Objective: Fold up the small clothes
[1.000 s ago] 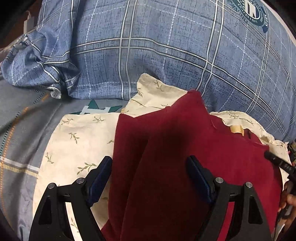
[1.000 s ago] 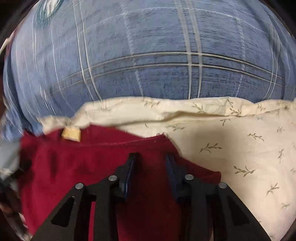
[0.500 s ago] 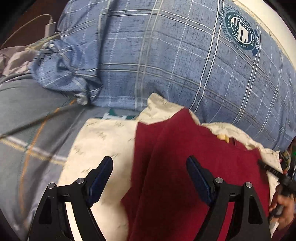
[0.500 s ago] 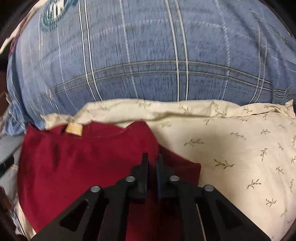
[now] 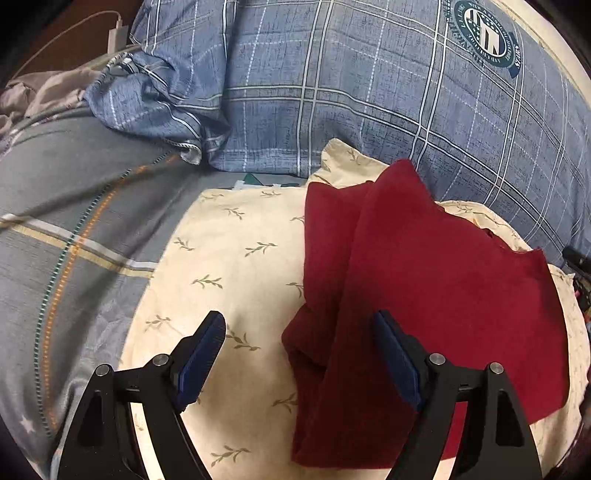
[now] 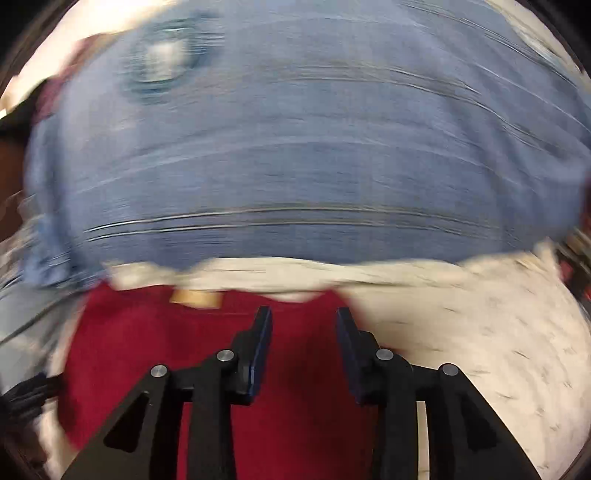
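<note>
A dark red garment [image 5: 424, 280] is seen lying on a cream pillow with a leaf print [image 5: 236, 266], which rests on a bed against a large blue plaid pillow [image 5: 369, 103]. In the left wrist view the garment is laid in 2 overlapping layers, a narrower fold along its left side being partly covered by a wider panel. A grey striped bedsheet [image 5: 66, 229] is shown to the left of the cream pillow, and a white charger with its cable [image 5: 116, 35] is visible at the upper left.

The left tongs [image 5: 299, 354] are held wide open above the lower edge of the garment; 1 finger is placed over the bare cream pillow and the other over the red cloth, and nothing is gripped between them.

The right wrist view is heavily blurred. The right tongs [image 6: 304, 349] are shown parted by a moderate gap over the garment [image 6: 147, 350], near its neckline, where a tan label [image 6: 194, 297] can be made out. No cloth is seen pinched between the fingers.
</note>
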Demonstrator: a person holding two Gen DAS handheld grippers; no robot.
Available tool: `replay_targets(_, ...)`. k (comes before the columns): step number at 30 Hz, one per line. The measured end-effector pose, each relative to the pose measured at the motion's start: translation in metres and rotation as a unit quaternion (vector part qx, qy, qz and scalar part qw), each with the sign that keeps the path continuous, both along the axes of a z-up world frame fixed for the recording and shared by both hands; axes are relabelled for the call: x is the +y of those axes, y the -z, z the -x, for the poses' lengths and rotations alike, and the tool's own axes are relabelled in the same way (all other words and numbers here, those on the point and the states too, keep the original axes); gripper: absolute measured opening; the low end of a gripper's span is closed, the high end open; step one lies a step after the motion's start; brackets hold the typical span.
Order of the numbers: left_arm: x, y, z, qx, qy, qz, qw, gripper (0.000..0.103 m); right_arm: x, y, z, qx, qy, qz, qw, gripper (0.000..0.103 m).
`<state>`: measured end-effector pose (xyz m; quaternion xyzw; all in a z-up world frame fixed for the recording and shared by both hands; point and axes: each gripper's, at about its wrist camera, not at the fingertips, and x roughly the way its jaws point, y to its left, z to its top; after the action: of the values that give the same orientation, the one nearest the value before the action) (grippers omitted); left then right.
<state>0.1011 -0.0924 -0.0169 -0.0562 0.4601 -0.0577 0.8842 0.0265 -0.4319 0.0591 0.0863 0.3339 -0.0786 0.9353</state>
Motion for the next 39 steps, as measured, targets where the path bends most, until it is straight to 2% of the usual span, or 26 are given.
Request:
replay_targets(4, 0.001, 0.002, 0.000, -0.009, 0.005, -0.005, 0.9999, 0.082, 0.075, -0.004, -0.052, 0.022, -0.127, -0.035, 0.991, 0.035)
replay_targets(9, 0.012, 0.013, -0.005, 0.001, 0.005, 0.005, 1.0000, 0.083, 0.157, 0.032, -0.121, 0.053, -0.196, -0.018, 0.979, 0.032)
replay_targets(12, 0.017, 0.015, -0.011, 0.008, 0.002, 0.018, 0.9998, 0.083, 0.183, 0.055, -0.154, 0.072, -0.193, -0.002, 0.978, 0.031)
replay_targets(17, 0.020, 0.020, -0.023, 0.018, 0.002, 0.029, 0.9994, 0.084, 0.185, 0.075, -0.184, 0.088, -0.171, -0.011, 0.981, 0.030)
replay_targets(25, 0.018, 0.022, -0.023, 0.014, -0.001, 0.028, 0.9995, 0.085, 0.181, 0.077, -0.176, 0.072, -0.169, -0.030, 0.982, 0.033)
replay_targets(31, 0.016, 0.020, -0.020, 0.009, 0.001, 0.019, 0.9998, 0.085, 0.186, 0.053, -0.150, 0.057, -0.177, -0.048, 0.981, 0.039)
replay_targets(35, 0.017, 0.019, -0.018, 0.009, 0.003, 0.019, 0.9998, 0.085, 0.197, 0.040, -0.146, 0.065, -0.198, -0.058, 0.976, 0.051)
replay_targets(37, 0.018, 0.019, -0.018, 0.010, 0.003, 0.021, 0.9997, 0.085, 0.206, 0.037, -0.150, 0.075, -0.211, -0.060, 0.973, 0.064)
replay_targets(39, 0.018, 0.019, -0.018, 0.012, 0.002, 0.023, 0.9997, 0.085, 0.218, 0.039, -0.157, 0.091, -0.212, -0.038, 0.972, 0.070)
